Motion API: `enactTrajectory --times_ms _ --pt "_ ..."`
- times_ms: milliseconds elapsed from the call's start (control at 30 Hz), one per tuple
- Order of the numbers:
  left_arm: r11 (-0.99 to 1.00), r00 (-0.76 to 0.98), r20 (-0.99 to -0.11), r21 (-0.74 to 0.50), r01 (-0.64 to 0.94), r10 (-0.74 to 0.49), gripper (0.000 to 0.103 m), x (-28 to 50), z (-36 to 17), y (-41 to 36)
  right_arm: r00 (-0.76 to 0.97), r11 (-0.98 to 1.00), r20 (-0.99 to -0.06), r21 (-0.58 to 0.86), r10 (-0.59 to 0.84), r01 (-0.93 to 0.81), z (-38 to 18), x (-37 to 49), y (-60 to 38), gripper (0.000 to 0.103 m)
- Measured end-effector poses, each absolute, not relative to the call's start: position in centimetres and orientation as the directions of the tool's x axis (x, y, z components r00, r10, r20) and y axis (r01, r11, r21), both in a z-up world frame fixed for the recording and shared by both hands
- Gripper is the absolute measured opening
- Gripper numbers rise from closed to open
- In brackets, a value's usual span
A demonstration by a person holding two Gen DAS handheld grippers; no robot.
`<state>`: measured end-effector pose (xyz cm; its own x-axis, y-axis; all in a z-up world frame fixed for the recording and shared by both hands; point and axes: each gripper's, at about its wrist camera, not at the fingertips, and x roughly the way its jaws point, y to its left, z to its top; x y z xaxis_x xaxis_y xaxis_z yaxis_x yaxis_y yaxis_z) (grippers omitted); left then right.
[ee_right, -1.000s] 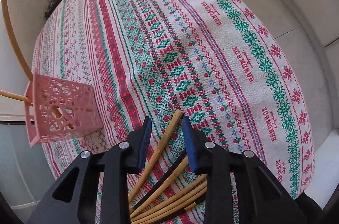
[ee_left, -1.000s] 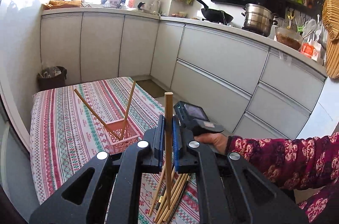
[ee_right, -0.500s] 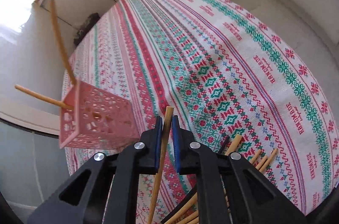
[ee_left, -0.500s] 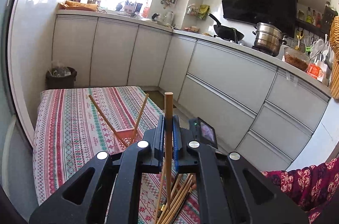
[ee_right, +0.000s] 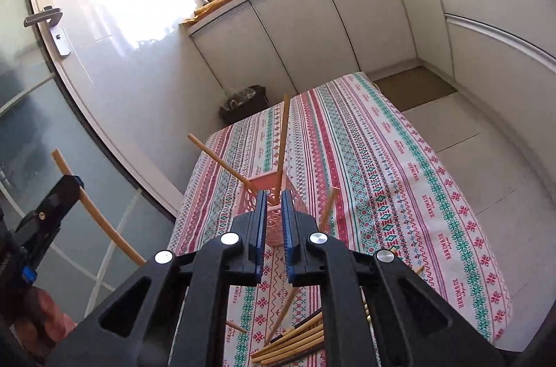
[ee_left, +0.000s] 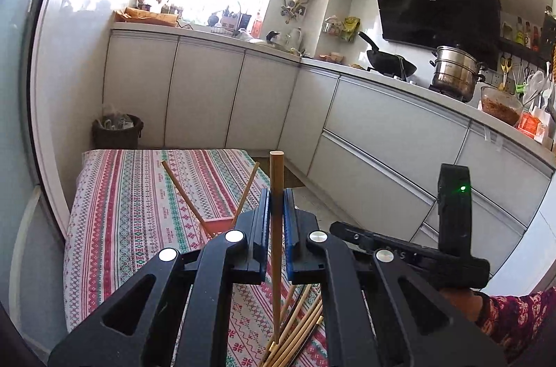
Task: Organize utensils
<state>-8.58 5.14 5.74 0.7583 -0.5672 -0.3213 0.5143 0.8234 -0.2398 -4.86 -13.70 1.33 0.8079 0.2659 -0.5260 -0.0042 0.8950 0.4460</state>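
The left gripper (ee_left: 276, 210) is clamped on one wooden chopstick (ee_left: 277, 179) near its middle and holds it upright, probably so the lower tip can be steered down into the pink basket (ee_right: 274, 183). The basket stands open side up on the striped cloth of the table (ee_right: 399, 176), just beyond both grippers. Two chopsticks (ee_right: 283, 138) already stand in it, leaning apart in a V because the opening is wide and nothing keeps them straight. The right gripper (ee_right: 274, 228) has its pads drawn almost together, and the narrow gap between them shows only the basket behind, so it seems to grip nothing. One more chopstick (ee_right: 328, 207) slants just beside its right finger, its lower end down among the loose ones; I cannot tell whether it is pinched lower down, leaning or slipping free. The loose pile (ee_right: 299, 335) lies flat on the cloth, right under the grippers, where each stick is within easy reach. By count: one basket, two chopsticks in it, one in the left gripper, one slanting by the right, and at least five in the pile, some of them dark; the gripper bodies hide the rest.
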Motion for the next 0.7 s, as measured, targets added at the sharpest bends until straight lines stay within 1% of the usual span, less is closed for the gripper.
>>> enactTrajectory --times_ms 167,233,300,333,400,433,500,533,633,700 --pt "0.836 0.773 -0.319 -0.246 0.491 -0.548 0.006 -8.1 6.0 5.0 0.827 0.905 -0.505 0.426 0.246 -0.009 3.5 -5.8 -14.4 0.009" --pt "0.837 0.776 -0.316 -0.246 0.489 -0.547 0.006 -8.0 6.1 4.9 0.798 0.902 -0.549 0.432 0.25 0.015 3.3 -5.5 -14.8 0.009" --pt "0.837 0.777 -0.314 -0.246 0.488 -0.545 0.006 -8.0 6.1 4.8 0.727 0.867 -0.633 0.487 0.268 0.105 1.6 -4.2 -16.1 0.011" --pt "0.838 0.777 -0.315 -0.247 0.488 -0.545 0.006 -7.9 6.0 4.7 0.668 0.845 -0.683 0.513 0.293 0.154 0.0 -2.9 -16.8 0.023" --pt "0.837 0.775 -0.319 -0.252 0.486 -0.546 0.006 -7.8 5.9 4.6 0.556 0.811 -0.761 0.533 0.335 0.24 -3.4 -0.2 -18.0 0.04" --pt "0.835 0.773 -0.319 -0.254 0.488 -0.549 0.006 -7.7 5.9 4.5 0.496 0.82 -0.804 0.504 0.329 0.272 -5.1 1.4 -18.3 0.041" --pt "0.832 0.77 -0.315 -0.254 0.494 -0.554 0.006 -7.7 5.9 4.4 0.414 0.839 -0.861 0.441 0.295 0.319 -7.9 4.2 -18.2 0.041" --pt "0.83 0.77 -0.311 -0.253 0.498 -0.557 0.006 -7.8 5.9 4.5 0.373 0.852 -0.887 0.402 0.272 0.335 -9.0 5.4 -18.1 0.038" --pt "0.823 0.769 -0.298 -0.26 0.505 -0.566 0.006 -7.7 6.1 4.9 0.286 0.856 -0.926 0.345 0.244 0.385 -12.0 8.1 -17.5 0.035" --pt "0.82 0.767 -0.295 -0.27 0.505 -0.57 0.006 -7.6 6.1 5.3 0.252 0.872 -0.945 0.297 0.209 0.389 -13.4 9.5 -16.7 0.033"
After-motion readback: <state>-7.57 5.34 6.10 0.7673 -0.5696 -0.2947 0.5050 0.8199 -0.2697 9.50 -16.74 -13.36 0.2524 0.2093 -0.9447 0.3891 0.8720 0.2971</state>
